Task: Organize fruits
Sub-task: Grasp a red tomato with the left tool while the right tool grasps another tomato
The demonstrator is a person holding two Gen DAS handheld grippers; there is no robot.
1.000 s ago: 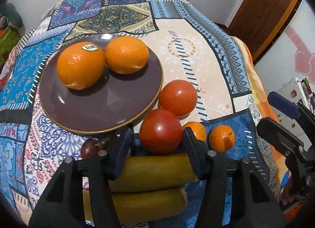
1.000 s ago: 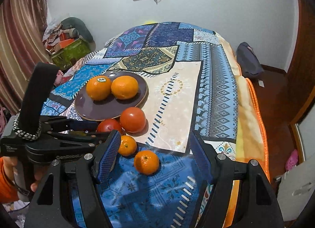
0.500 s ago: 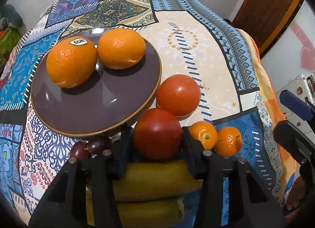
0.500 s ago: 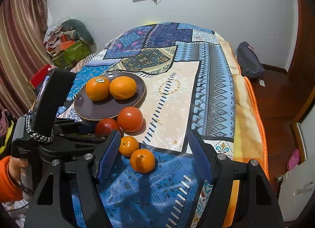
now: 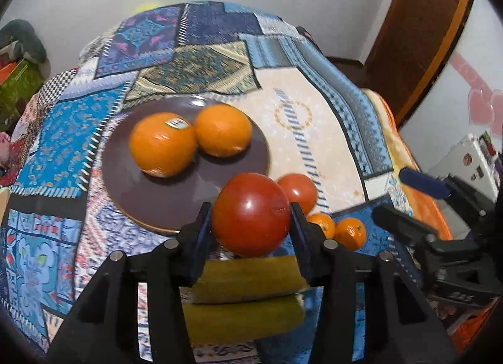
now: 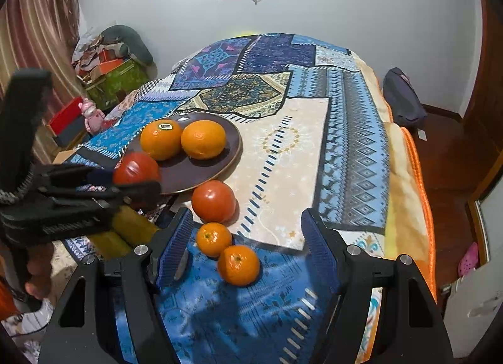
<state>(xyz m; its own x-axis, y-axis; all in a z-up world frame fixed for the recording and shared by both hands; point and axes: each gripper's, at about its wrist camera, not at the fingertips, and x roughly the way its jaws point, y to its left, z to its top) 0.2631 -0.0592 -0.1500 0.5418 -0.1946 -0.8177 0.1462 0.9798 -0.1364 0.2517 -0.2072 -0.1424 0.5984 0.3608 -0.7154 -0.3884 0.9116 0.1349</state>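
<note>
My left gripper (image 5: 250, 222) is shut on a red tomato (image 5: 250, 214) and holds it above the near rim of the brown plate (image 5: 151, 203); the tomato also shows in the right wrist view (image 6: 136, 169). Two big oranges (image 5: 162, 143) (image 5: 223, 134) lie on the plate. A second tomato (image 6: 213, 201) and two small mandarins (image 6: 214, 239) (image 6: 239, 265) rest on the cloth. Two yellow-green bananas (image 5: 248, 276) lie under the left gripper. My right gripper (image 6: 246, 249) is open and empty above the mandarins.
The patchwork cloth (image 6: 283, 156) covers a bed that drops off at the orange blanket edge (image 6: 418, 200) on the right. Boxes and clutter (image 6: 110, 71) stand at the far left by the curtain. A dark bag (image 6: 404, 98) lies on the floor.
My left gripper has closed on the near tomato and lifted it off the cloth toward the plate. The right gripper has stayed open above the mandarins.
</note>
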